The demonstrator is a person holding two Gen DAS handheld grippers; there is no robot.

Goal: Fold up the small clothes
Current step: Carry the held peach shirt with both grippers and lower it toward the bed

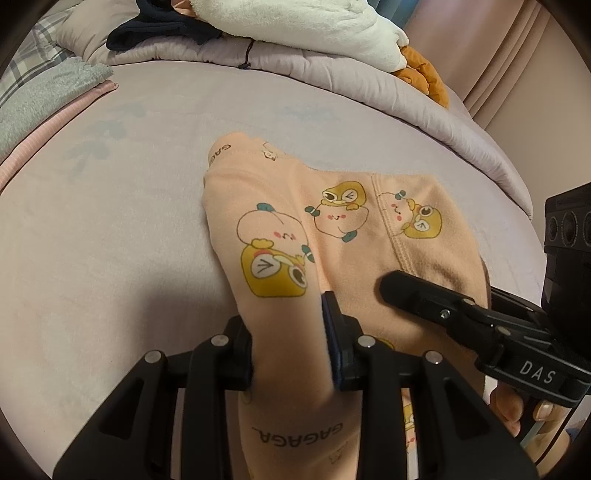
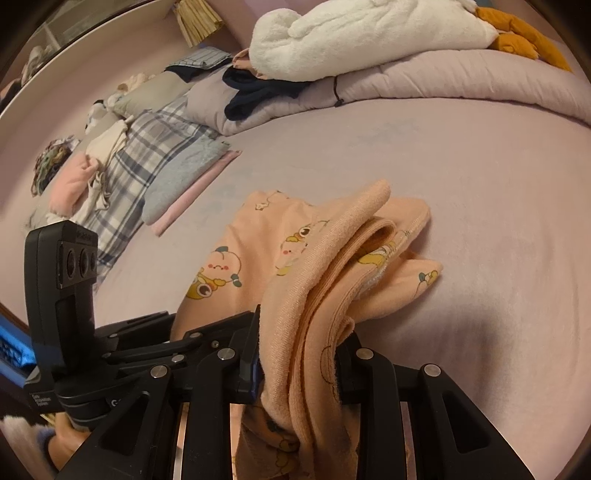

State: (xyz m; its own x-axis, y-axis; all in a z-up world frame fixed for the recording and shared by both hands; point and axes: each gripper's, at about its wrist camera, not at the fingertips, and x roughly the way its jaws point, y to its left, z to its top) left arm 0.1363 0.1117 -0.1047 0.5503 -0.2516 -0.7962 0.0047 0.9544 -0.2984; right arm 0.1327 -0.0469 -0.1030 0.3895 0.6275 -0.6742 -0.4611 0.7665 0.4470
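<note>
A small peach garment (image 1: 332,236) printed with cartoon animals lies on the pale lilac bed sheet (image 1: 110,240). My left gripper (image 1: 291,343) is shut on its left side, near the edge printed "GAGAGA", and holds it raised. My right gripper (image 2: 299,365) is shut on a bunched, layered fold of the same garment (image 2: 332,266) on its right side. The right gripper also shows in the left wrist view (image 1: 391,286), lying over the cloth. The left gripper's body shows at the left of the right wrist view (image 2: 147,343).
A rolled lilac duvet (image 1: 332,70) with a white plush toy (image 1: 295,22) and dark clothing (image 1: 155,29) lies along the far side. Folded grey and pink cloths (image 2: 184,181) and plaid bedding (image 2: 147,147) sit at the left.
</note>
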